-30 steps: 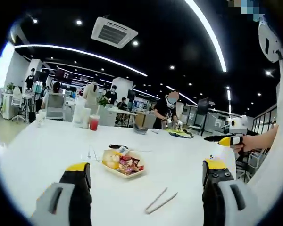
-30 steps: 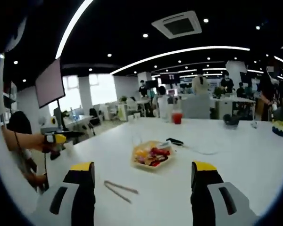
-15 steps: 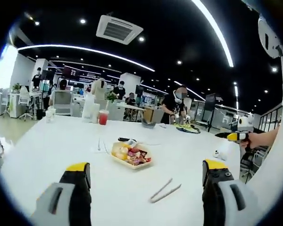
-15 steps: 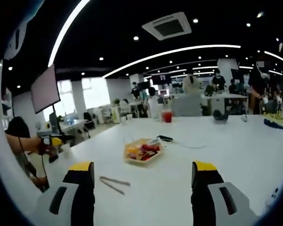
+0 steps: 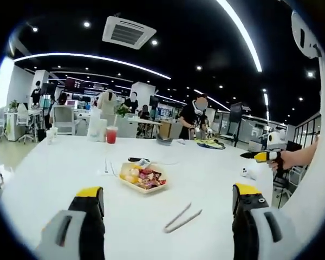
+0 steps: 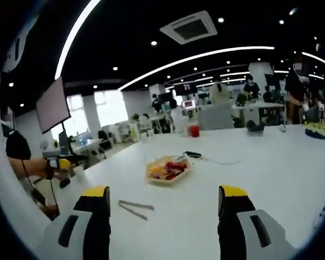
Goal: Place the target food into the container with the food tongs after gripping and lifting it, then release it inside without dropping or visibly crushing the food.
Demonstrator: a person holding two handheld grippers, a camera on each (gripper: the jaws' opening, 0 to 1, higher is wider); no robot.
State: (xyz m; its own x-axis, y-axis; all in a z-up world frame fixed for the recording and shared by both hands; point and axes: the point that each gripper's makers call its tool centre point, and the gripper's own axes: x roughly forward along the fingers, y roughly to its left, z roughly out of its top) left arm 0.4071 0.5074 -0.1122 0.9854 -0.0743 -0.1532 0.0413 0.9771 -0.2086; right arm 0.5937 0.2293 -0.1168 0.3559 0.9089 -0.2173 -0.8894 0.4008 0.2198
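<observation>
Lying untouched on the white tabletop (image 5: 54,173), the tongs (image 5: 181,218) are sitting toward 12 o'clock of the released left claw (image 5: 168,203) and 11 o'clock of the released right claw (image 6: 165,199), long axis slanting toward the food tray (image 5: 141,179).

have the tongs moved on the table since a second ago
No. In the left gripper view the tongs lie at the same offset and angle from the food tray; only the camera shifted.
</observation>
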